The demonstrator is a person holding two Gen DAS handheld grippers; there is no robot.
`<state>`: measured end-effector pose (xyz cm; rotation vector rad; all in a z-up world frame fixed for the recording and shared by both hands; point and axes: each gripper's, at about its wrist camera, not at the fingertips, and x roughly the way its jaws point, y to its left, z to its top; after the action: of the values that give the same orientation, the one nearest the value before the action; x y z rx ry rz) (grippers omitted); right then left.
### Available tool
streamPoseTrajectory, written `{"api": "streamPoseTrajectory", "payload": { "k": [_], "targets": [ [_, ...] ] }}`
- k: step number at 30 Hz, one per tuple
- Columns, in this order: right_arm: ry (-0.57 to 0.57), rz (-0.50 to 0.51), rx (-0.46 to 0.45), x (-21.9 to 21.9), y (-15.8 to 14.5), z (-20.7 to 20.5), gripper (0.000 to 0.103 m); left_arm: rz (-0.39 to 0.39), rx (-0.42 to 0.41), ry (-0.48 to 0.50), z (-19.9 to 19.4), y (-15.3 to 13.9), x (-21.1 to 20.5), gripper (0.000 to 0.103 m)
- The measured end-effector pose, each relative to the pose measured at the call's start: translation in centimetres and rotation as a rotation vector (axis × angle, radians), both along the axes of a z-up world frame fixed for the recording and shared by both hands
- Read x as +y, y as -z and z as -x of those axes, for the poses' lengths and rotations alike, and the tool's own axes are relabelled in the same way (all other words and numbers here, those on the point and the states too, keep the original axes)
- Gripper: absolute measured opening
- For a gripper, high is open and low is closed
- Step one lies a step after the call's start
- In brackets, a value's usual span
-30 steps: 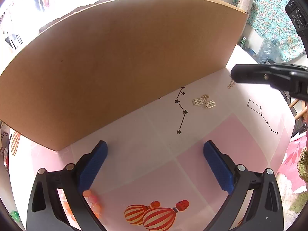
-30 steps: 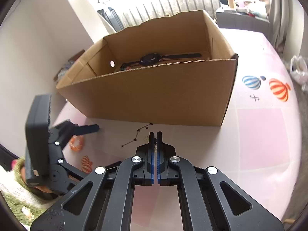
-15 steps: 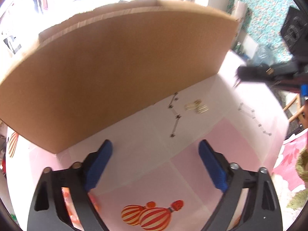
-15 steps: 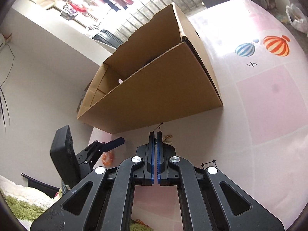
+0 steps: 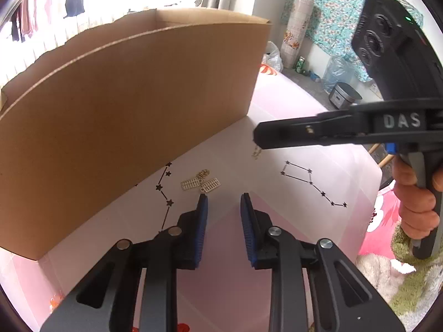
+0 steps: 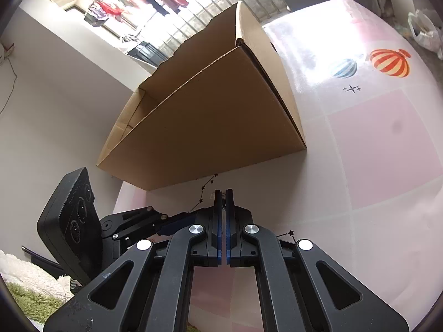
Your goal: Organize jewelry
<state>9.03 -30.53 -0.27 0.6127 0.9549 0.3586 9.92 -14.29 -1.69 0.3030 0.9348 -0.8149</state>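
A pair of small gold earrings [image 5: 200, 184] lies on the pink table in front of the cardboard box [image 5: 124, 105]. My left gripper [image 5: 223, 197] is open, its blue pads just right of and nearer than the earrings. A second small gold piece [image 5: 256, 153] lies farther right, under the tip of my right gripper [image 5: 259, 138]. In the right wrist view the right gripper [image 6: 224, 192] has its jaws nearly together, tip low over the table near the box [image 6: 210, 110]. Whether it grips anything is hidden.
The box wall stands close along the left and back. The table [image 5: 346, 144] has star and balloon prints. Beyond its right edge are a green rug [image 5: 409, 276], a patterned curtain and small items on the floor.
My left gripper has narrowed from wide open and moved right toward the earrings. My right gripper has dropped lower toward the table near the second gold piece.
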Motion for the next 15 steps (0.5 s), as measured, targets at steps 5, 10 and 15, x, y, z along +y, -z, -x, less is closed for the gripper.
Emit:
{"api": "streamPoseTrajectory", "payload": {
  "k": [5, 10, 15],
  "targets": [
    [0.008, -0.018, -0.005, -0.9, 0.4, 0.2, 0.0, -0.016, -0.008, -0.011, -0.2, 0.0, -0.3, 0.023],
    [0.007, -0.028, -0.007, -1.3, 0.8, 0.6, 0.0, -0.048, -0.04, -0.008, -0.2, -0.2, -0.9, 0.023],
    [0.005, -0.023, -0.015, -1.4, 0.9, 0.9, 0.0, -0.067, -0.047, -0.022, 0.0, -0.3, -0.6, 0.023]
  ]
}}
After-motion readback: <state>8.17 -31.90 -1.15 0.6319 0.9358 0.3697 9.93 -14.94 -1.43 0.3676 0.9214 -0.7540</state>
